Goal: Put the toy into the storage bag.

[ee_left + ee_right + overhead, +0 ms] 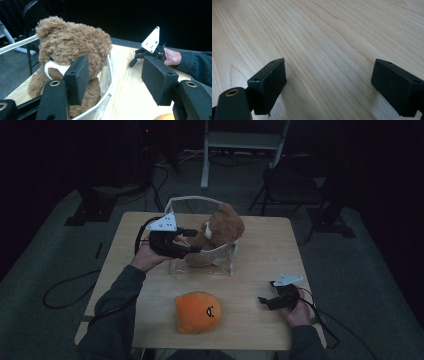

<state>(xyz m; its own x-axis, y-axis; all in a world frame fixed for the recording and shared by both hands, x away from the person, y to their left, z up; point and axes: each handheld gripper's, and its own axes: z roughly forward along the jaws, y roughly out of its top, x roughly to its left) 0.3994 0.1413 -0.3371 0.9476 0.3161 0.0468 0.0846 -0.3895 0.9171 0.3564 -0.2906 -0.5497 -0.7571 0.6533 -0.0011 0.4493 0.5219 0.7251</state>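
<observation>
A brown teddy bear [222, 227] [75, 42] sits upright in a clear bag with a white rim [220, 251] [100, 103] at the middle back of the wooden table [265, 245]. My left gripper [194, 241] [116, 72] is open at the bag's left side. One pad stands in front of the bear's chest, the other outside the rim over bare wood. An orange plush with a small face [198, 311] [165, 117] lies near the front edge. My right gripper [266, 292] [328, 82] [135, 58] rests low at the front right, open, with only tabletop between its pads.
Beyond the table stand a dark folding chair [290, 185] at the back right and a white frame [240, 142] at the back. Cables trail over the grey floor [65, 290] on the left. Bare wood lies between the bag and my right gripper.
</observation>
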